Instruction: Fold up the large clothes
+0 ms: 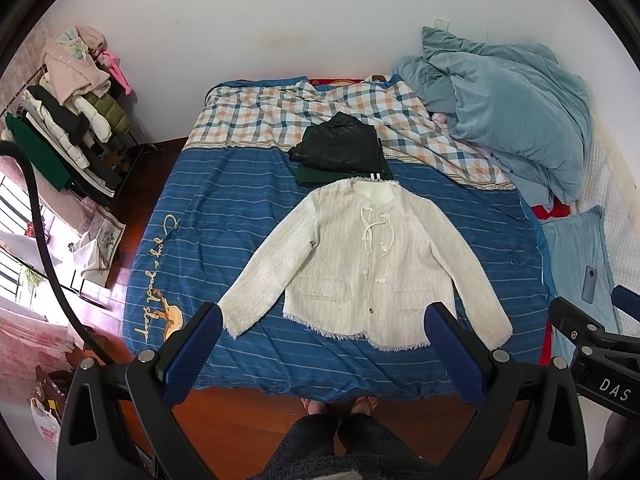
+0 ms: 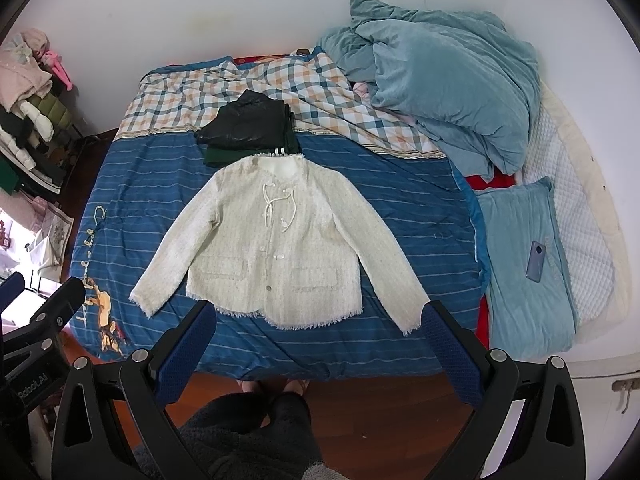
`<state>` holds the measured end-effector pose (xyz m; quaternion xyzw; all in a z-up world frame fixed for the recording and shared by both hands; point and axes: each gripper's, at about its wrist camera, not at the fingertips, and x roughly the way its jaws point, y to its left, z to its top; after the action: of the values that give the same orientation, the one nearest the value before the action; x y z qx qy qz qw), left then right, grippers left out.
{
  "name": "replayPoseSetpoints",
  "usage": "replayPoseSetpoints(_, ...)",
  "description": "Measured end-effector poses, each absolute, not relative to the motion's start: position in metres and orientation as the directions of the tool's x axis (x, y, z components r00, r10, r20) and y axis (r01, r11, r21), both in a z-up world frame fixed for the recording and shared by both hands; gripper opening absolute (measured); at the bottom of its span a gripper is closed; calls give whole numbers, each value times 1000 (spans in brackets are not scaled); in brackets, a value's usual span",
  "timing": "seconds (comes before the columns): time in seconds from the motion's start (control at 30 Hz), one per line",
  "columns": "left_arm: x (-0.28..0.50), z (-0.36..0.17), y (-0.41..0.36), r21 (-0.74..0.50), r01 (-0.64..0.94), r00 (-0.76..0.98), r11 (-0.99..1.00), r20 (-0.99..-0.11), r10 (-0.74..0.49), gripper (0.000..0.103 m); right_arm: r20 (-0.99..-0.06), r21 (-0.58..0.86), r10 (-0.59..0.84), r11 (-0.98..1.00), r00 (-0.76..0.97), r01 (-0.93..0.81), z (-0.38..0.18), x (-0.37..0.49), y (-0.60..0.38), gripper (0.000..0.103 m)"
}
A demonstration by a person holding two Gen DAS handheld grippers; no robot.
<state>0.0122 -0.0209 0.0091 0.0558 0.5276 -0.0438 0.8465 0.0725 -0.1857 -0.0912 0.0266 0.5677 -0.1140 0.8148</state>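
Observation:
A cream tweed jacket (image 1: 360,264) lies flat and face up on the blue striped bedspread (image 1: 224,216), sleeves spread to both sides, hem toward me. It also shows in the right wrist view (image 2: 276,240). My left gripper (image 1: 324,320) is open and empty, held above the bed's near edge over the jacket's hem. My right gripper (image 2: 320,320) is open and empty, at about the same height, beside the left one. Neither touches the jacket.
Folded dark clothes (image 1: 340,148) lie just beyond the jacket's collar. A blue duvet (image 1: 508,112) is heaped at the back right. A phone (image 2: 536,260) rests on a blue pillow (image 2: 520,280). A loaded clothes rack (image 1: 68,112) stands at the left. Wooden floor (image 1: 248,416) is below.

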Motion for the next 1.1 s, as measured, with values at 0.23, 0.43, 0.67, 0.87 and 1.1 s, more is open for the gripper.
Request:
replayPoseSetpoints(0.23,12,12,-24,48,129,444,990,-896,-15,103,-931,-89,-158,973,330,214,-86,78,-184,103)
replayPoseSetpoints(0.43,12,12,-25,48,132,443,990,-897,-16,103,-931,-87,-157,972,331,217,-86,77,-184,103)
replayPoseSetpoints(0.67,18,13,-23,45,143,446,989,-895,-24,103,-932,-84,-157,970,325,228,-85,77,-182,103)
replayPoseSetpoints(0.87,42,-9,-15,62,157,506,986,-862,-26,103,-931,-5,-115,953,347,302,-107,78,-190,103)
replayPoseSetpoints(1.1,94,-83,-26,160,116,573,980,-817,66,103,-941,75,-129,824,314,562,-213,75,-277,103)
